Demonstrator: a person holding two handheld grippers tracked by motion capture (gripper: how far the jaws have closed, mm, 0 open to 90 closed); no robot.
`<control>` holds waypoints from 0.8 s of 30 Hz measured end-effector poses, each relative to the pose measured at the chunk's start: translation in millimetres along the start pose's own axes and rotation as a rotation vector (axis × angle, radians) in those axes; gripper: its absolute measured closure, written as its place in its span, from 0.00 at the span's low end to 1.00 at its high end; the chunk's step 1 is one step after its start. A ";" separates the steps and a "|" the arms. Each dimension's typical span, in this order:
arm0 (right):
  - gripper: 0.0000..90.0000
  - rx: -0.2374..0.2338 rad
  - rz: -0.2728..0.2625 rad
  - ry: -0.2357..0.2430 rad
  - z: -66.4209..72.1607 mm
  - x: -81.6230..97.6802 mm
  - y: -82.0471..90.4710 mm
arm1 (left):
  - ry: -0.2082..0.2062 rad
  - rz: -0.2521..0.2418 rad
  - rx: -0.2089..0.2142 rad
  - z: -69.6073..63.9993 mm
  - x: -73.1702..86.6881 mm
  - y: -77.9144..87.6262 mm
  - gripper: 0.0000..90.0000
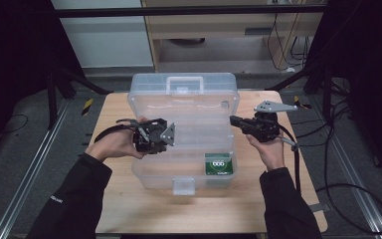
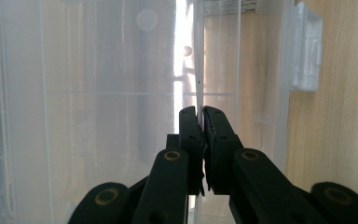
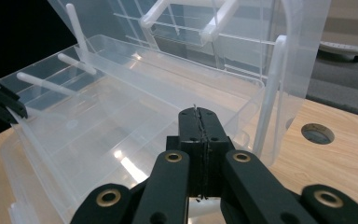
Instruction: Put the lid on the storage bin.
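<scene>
On worktop [image 1: 129, 209], left claw [image 1: 166, 135] pinches the clear box's [image 1: 184, 129] inner tray wall [image 2: 198, 70], right claw [image 3: 199, 114] closed empty; likely lifting tray next, needing steady hold.

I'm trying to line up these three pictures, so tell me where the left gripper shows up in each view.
High view: the left gripper is left of centre, at the left side of the clear plastic box.
Left gripper view: bottom centre, jaws shut on a thin clear wall of the box.
Right gripper view: far left edge, at the box's far side.
Shared landmark: the clear plastic box.
</scene>
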State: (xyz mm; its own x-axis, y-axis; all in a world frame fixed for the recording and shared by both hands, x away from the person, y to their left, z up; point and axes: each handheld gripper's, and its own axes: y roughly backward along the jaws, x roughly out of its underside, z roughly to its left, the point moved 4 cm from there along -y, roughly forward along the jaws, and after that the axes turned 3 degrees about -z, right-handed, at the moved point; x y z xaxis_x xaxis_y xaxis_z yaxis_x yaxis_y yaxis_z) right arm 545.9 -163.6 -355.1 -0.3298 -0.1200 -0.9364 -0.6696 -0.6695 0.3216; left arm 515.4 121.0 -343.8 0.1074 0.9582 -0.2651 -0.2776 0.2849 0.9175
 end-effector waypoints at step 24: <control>1.00 0.019 -0.010 -0.015 -4.2 -4.4 1.3 | 0.019 -0.074 -0.013 -7.2 5.1 -6.4 0.85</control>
State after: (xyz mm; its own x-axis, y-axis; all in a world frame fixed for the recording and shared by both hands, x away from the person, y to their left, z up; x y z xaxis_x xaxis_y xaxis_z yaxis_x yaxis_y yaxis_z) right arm 549.2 -167.0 -351.1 -0.3325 -0.1021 -0.9375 -0.6856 -0.6565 0.3147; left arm 510.8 124.3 -353.1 0.1098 0.9347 -0.3382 -0.2818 0.3555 0.8912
